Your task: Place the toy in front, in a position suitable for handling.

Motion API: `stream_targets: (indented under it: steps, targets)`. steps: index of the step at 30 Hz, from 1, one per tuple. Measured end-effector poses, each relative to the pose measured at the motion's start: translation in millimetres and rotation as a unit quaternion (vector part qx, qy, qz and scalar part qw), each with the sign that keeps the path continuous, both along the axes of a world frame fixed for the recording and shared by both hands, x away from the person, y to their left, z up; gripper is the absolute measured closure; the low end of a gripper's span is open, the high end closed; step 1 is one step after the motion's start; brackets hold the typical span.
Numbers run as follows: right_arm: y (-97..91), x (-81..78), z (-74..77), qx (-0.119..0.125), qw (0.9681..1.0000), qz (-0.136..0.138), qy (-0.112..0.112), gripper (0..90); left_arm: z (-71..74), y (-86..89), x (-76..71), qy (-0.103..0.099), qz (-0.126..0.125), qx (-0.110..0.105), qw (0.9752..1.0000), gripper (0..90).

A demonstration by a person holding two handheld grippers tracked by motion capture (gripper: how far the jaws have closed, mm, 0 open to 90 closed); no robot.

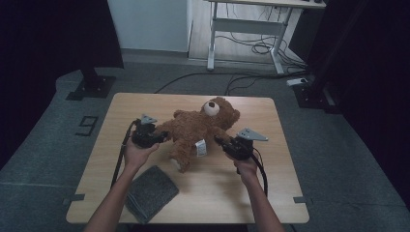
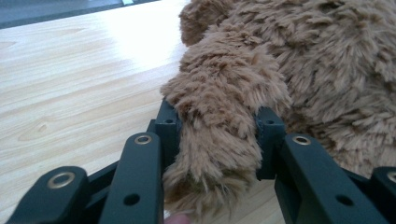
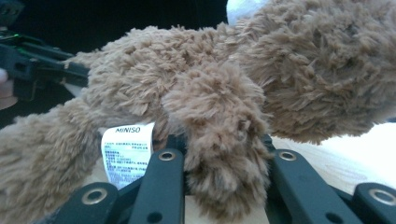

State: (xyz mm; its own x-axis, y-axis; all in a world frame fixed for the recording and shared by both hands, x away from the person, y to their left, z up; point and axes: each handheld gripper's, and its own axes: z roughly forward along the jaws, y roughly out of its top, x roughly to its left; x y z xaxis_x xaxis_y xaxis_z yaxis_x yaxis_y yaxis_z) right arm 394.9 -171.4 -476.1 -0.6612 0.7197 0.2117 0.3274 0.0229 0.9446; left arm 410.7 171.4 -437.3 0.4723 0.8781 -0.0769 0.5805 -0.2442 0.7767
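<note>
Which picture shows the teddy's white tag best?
The right gripper view: the tag is close, with MINISO readable. The high view shows it as a tiny white patch on the teddy bear.

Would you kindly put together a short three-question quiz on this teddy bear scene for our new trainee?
1. True or false: the left gripper is shut on a limb of the teddy bear.
2. What lies on the table near the person's left forearm? A) grey cloth B) red cup C) book
3. Which word tops the white tag on the bear?

Key
1. True; the right gripper pinches another limb.
2. A, the grey cloth.
3. MINISO.
</note>
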Motion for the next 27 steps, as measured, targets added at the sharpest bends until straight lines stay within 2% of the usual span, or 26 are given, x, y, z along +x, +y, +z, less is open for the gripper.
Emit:
stream_targets:
  steps: [8,9,13,22,24,25,27]
  targets:
    - [-10.2,-17.0,-7.6,0.01,0.9999,0.007,-0.009,73.6,-1.8,-8.4,5.9,0.009,-0.014,-0.002,0.9999,62.4]
    - [-12.5,-22.3,-12.0,0.018,0.9998,0.009,-0.007,73.5,-2.2,-10.1,7.6,0.009,-0.015,-0.002,0.9998,62.4]
    - [-15.5,-31.2,-20.5,0.015,0.9998,0.011,-0.001,73.4,-5.3,-24.9,16.1,0.009,-0.019,0.008,0.9997,62.1]
    - [-13.1,-41.1,-38.3,0.015,0.9997,0.013,0.012,73.2,-14.9,-40.9,30.0,0.015,-0.019,0.018,0.9995,61.7]
    - [-7.3,-42.9,-45.7,0.002,0.9997,0.019,0.016,73.0,-20.2,-44.5,34.1,0.019,-0.02,0.03,0.9992,61.2]
    - [-5.2,-42.2,-49.4,-0.007,0.9995,0.02,0.022,72.9,-27.1,-48.8,38.5,0.026,-0.023,0.049,0.9982,60.7]
    - [-3.0,-41.7,-53.7,-0.015,0.9993,0.02,0.028,72.9,-30.8,-50.5,40.2,0.031,-0.021,0.051,0.998,59.9]
